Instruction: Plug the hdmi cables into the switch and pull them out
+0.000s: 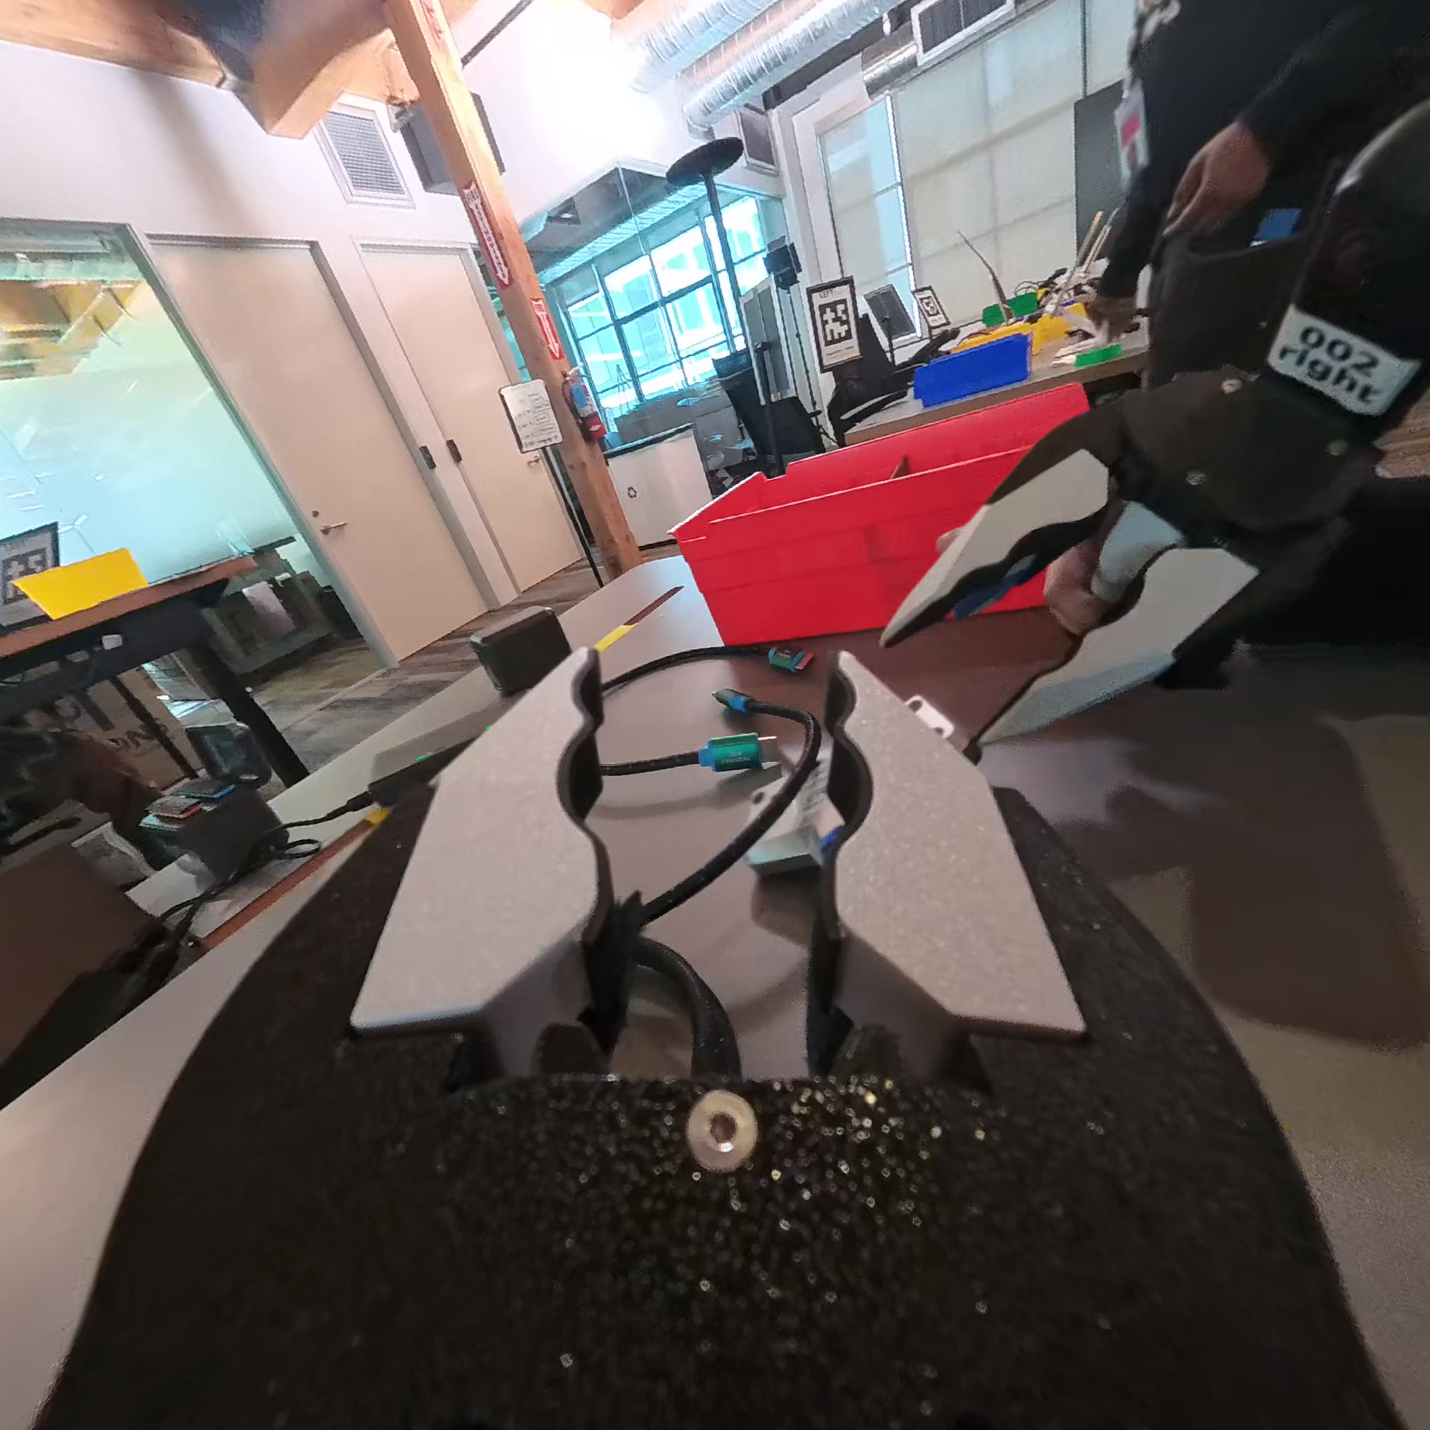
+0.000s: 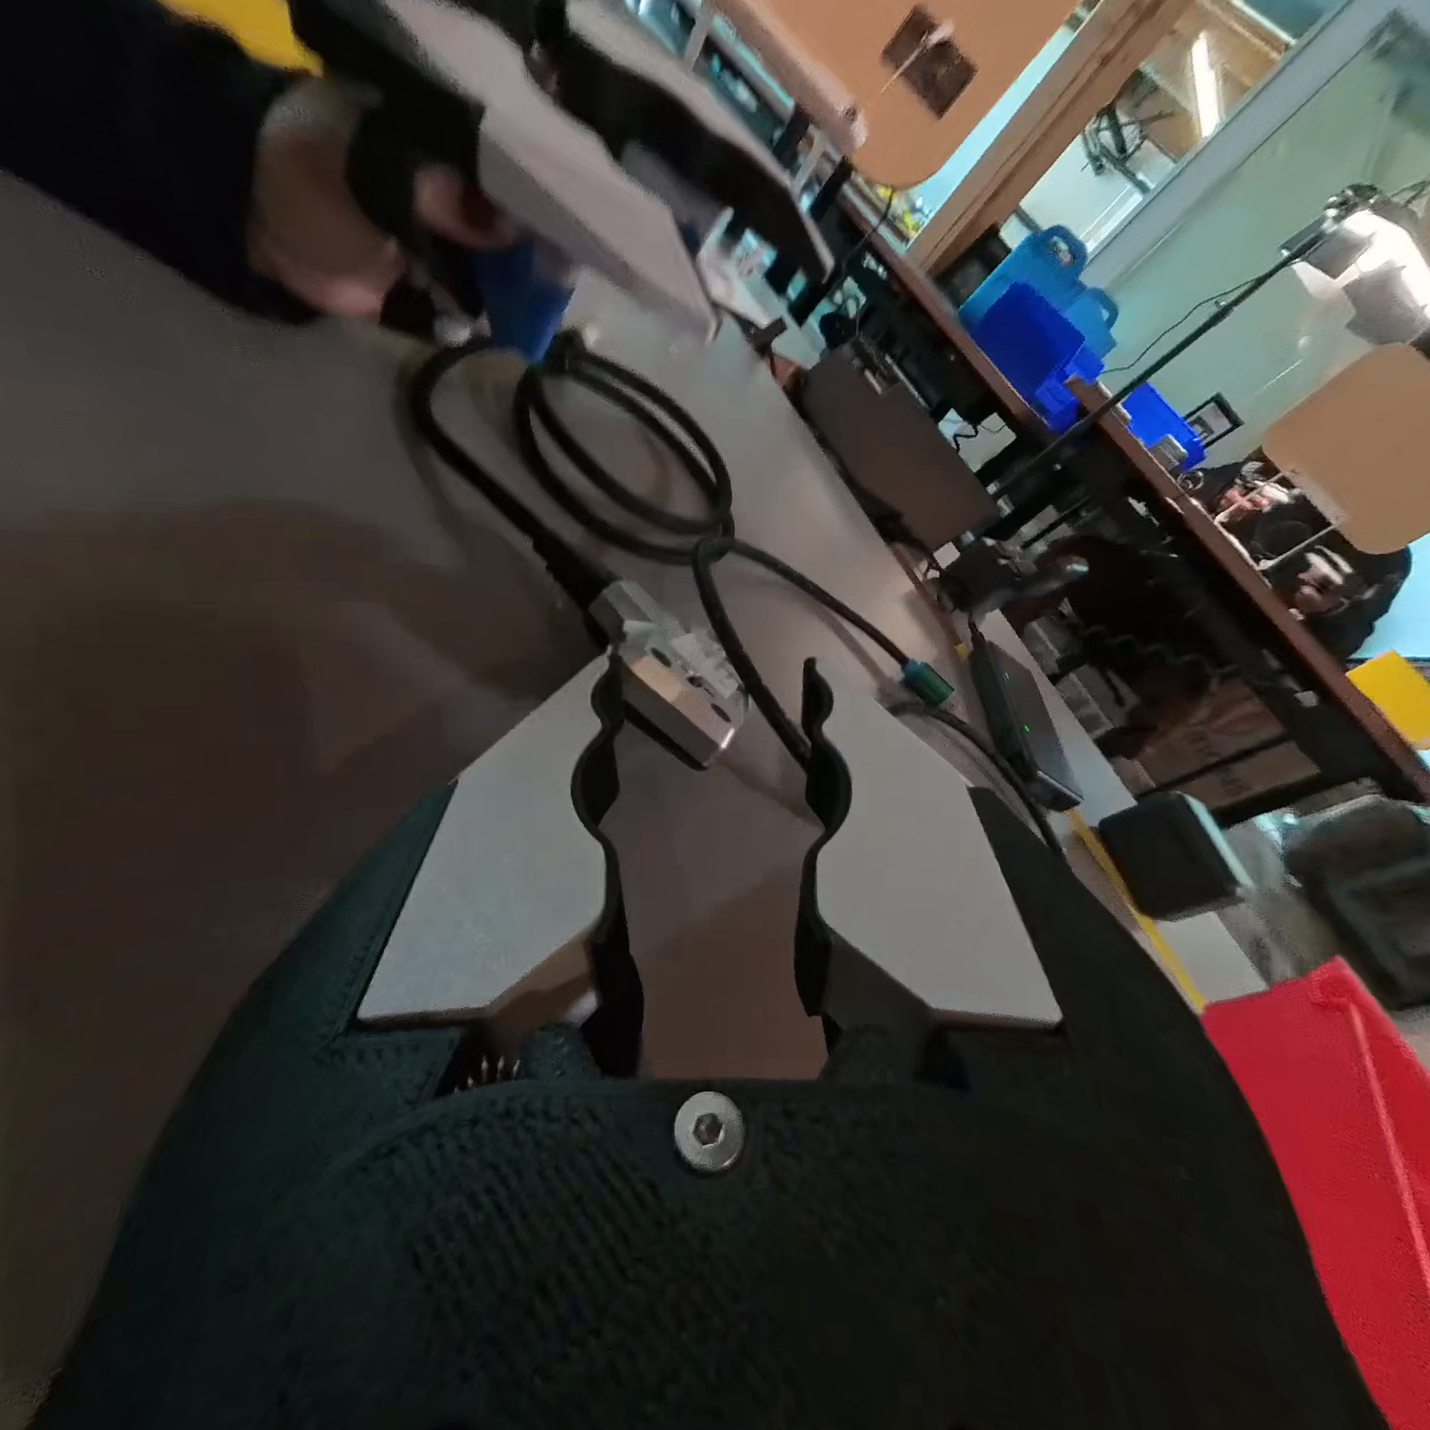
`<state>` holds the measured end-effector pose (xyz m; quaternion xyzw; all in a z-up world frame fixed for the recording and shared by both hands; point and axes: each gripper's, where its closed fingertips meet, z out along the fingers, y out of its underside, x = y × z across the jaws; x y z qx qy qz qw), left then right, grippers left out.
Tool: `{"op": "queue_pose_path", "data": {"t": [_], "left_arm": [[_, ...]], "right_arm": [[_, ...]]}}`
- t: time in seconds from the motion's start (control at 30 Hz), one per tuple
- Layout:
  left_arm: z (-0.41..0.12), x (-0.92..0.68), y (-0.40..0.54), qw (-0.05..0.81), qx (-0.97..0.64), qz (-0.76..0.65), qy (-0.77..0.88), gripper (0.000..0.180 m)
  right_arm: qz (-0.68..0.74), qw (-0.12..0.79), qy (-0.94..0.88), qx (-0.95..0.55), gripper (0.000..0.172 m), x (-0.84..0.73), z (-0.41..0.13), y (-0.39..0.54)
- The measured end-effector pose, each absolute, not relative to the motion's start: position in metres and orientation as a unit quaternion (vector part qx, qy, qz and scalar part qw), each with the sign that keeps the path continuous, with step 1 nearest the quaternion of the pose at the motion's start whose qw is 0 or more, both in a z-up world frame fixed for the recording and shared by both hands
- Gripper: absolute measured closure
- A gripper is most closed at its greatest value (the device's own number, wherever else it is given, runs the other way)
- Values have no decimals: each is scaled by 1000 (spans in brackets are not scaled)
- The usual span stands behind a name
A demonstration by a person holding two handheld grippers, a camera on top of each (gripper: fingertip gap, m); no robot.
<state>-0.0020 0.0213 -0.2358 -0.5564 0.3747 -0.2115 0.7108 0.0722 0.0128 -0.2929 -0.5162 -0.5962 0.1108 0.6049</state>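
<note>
Left gripper (image 1: 716, 681) low over desk (image 1: 1161, 812), jaws apart, pads pressing nothing; black cable loop (image 1: 712, 843) lies between fingers. Green hdmi plug (image 1: 735, 752) loose on desk just ahead, blue-collared plug (image 1: 731, 700) beyond, third green plug (image 1: 789, 659) near red bin (image 1: 820, 573). Silver switch (image 2: 681, 704) on desk, one cable plugged in. Right gripper (image 2: 708, 681) jaws apart, bare, just short of switch; black cable (image 2: 758, 681) crosses between fingertips. Black box (image 1: 522, 646) at desk edge.
</note>
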Motion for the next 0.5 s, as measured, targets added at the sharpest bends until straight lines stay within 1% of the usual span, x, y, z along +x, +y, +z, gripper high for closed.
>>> {"op": "queue_pose_path", "data": {"t": [0.17, 0.33, 0.43, 0.5], "left_arm": [[-247, 12, 16, 685, -561, -215, 412, 122], [-248, 19, 10, 686, -549, -203, 431, 123], [-247, 16, 11, 690, -551, -207, 422, 123], [-242, 12, 13, 697, -550, -213, 407, 123]], "right_arm": [[47, 570, -646, -505, 126, 71, -314, 19], [-25, 550, -685, -477, 125, 80, -324, 22], [-48, 559, -680, -472, 125, 88, -320, 24], [-27, 576, -644, -502, 127, 89, -313, 28]]}}
